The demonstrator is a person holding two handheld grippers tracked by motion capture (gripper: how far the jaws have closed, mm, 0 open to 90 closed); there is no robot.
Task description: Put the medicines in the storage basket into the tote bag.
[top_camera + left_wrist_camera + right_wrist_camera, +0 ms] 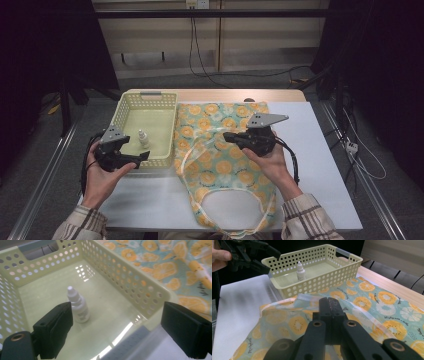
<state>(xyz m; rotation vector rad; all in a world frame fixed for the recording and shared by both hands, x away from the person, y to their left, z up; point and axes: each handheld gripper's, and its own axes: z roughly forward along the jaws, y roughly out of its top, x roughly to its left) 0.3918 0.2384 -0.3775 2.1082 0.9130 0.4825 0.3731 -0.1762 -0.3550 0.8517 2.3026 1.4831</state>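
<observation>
From above, the left gripper [142, 157] hangs open at the basket's [131, 107] near corner, where a small bottle [143, 138] stands, while the right gripper [227, 135] is held over the bag [220, 165]. The left gripper view shows its jaws wide apart and empty, the bottle [78, 305] upright beyond them. The right gripper view shows its jaws pressed together above the bag [372, 300]; whether they pinch its fabric I cannot tell.

Plaid sleeves [80, 226], 2 black grippers, grey triangular plates [266, 120]

Bottle [143, 138] in basket [131, 102], bag [235, 165] right.
</observation>
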